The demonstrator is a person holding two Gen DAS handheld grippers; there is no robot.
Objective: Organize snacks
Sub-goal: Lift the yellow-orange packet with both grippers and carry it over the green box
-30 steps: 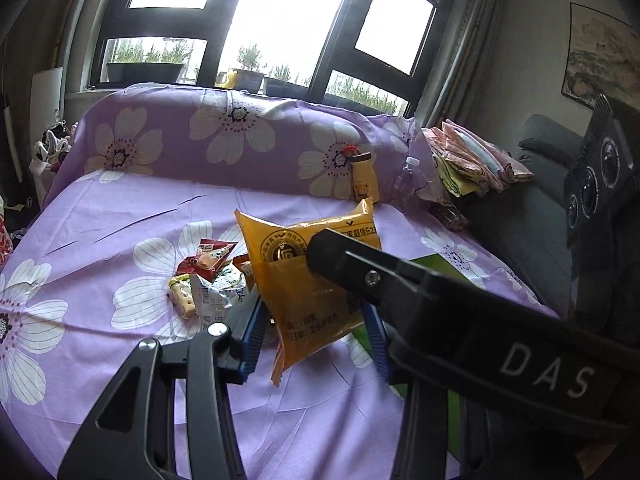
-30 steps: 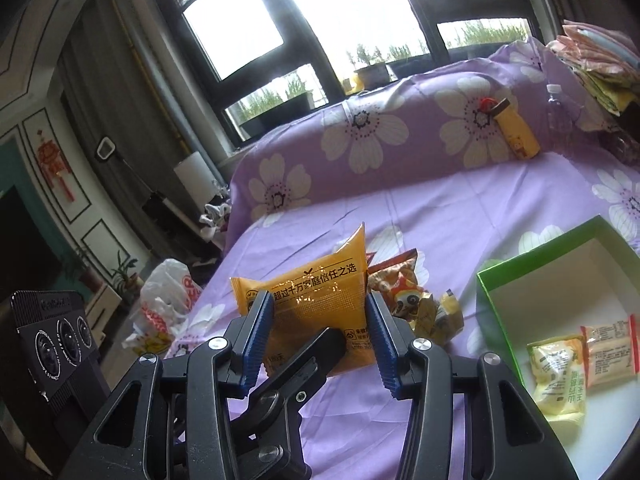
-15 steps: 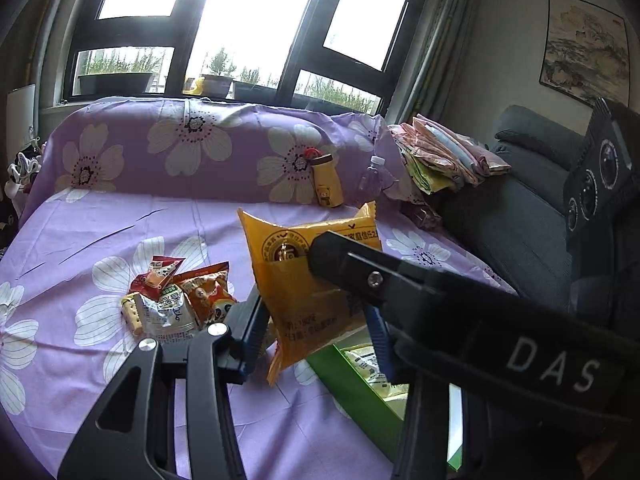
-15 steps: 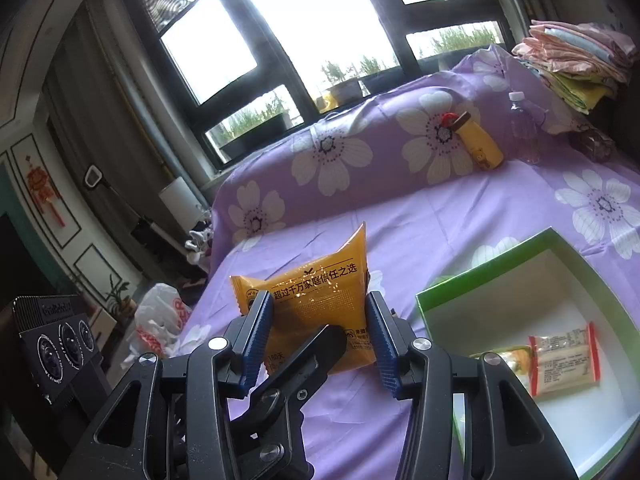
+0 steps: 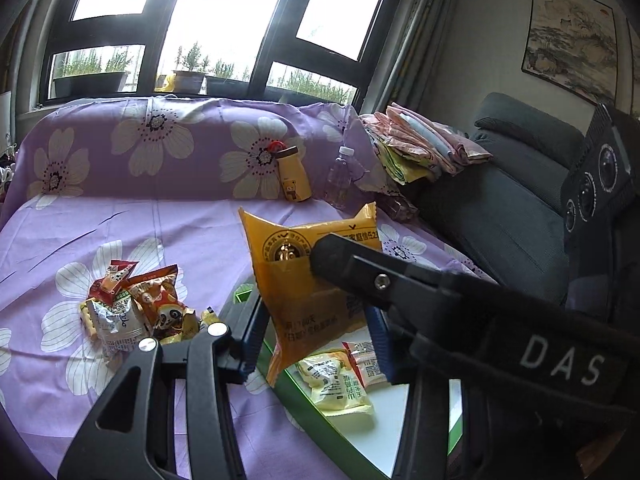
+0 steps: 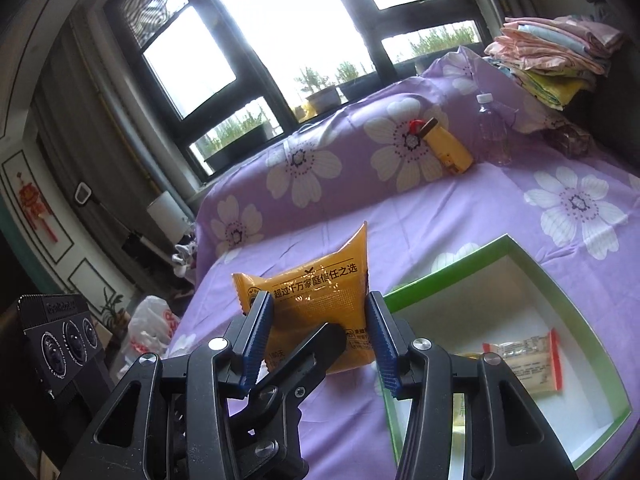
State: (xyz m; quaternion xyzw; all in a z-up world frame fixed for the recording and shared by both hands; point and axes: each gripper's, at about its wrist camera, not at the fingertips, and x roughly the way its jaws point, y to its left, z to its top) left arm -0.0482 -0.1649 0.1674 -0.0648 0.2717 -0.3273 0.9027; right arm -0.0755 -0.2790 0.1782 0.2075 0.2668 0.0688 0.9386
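Orange snack packet [image 6: 320, 304] between both grippers' jaws; green box [image 6: 448, 270] beside.

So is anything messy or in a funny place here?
A little. The leftover snacks lie in a jumbled heap on the purple sheet, outside the green box. The yellow bottle leans tilted against the cushion. Nothing looks spilled or torn.

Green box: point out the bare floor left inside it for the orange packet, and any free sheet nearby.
The green box has bare white floor along its far walls, probably enough for the orange packet. Its near end is crowded: a yellow packet and a red-edged packet lie there. The purple sheet is bare between the snack pile and the yellow bottle.
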